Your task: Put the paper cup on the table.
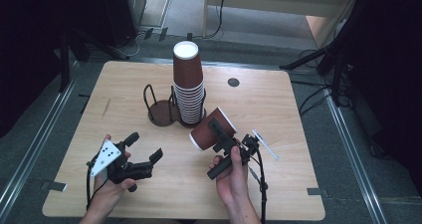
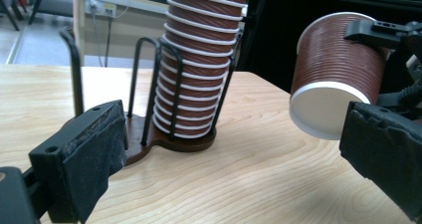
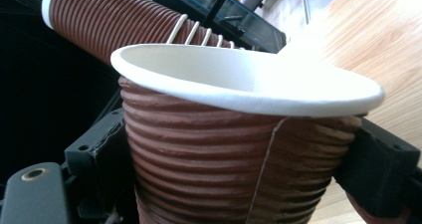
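A brown paper cup (image 1: 211,129) with a ribbed, corrugated sleeve and a rolled white rim lies tilted on its side above the worktop (image 1: 298,184), clamped between the black padded jaws of the right gripper (image 1: 224,137), its white flat base turned toward the person's left. In the right gripper view the cup (image 3: 239,149) shows fine horizontal ridges, a thin vertical seam and a smooth white interior, the jaws pressing its wall from both sides. Just behind it on the pale wood-grain worktop stands a tall stack of cups (image 1: 188,84) of the same ribbed brown kind, upside down, the white rims forming bands down the column. The stack sits in one ring of a dark wire holder (image 1: 160,107) with upright loops and a round brown base plate; the neighbouring ring is bare. The left gripper (image 1: 144,147), held low at the person's left and well apart from the cup, has its jaws wide apart, their foam pads rough and worn at the edges in the left gripper view.
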